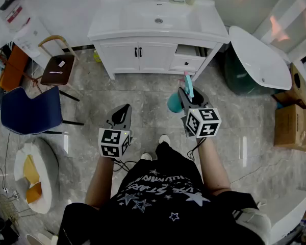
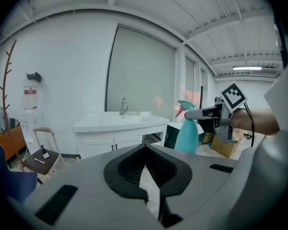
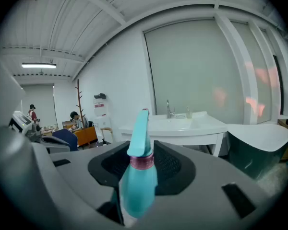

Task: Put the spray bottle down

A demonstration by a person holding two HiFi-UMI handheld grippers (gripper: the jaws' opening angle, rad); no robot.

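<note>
Two grippers are in play, both held in the air over the tiled floor (image 1: 92, 111), short of the white sink desk (image 1: 117, 22).

1. L gripper (image 1: 122, 114): jaws drawn nearly together, only a sliver of gap, nothing between them. Idle.
2. Spray bottle (image 3: 138, 188): teal w/ pink collar, upright, touching no surface. It is clamped by the R gripper (image 1: 183, 100), jaws closed on the body approx. at the shoulder below the collar. Nozzle points away from the person, toward the sink desk.
3. Handling (est.): plastic, prob. light. The smooth rounded wall gives a slip risk if clamped low, and a thin wall may dent under a hard squeeze. Best hold is this one, at the stiffer shoulder/neck and clear of the trigger. Tall w/ a narrow base, so it may tip if released tilted.
4. Not readable: fill level (opaque wall); bottle base, cut off behind the gripper body in the R gripper view; exact pad contact; trigger, mostly masked in the head view.
</note>
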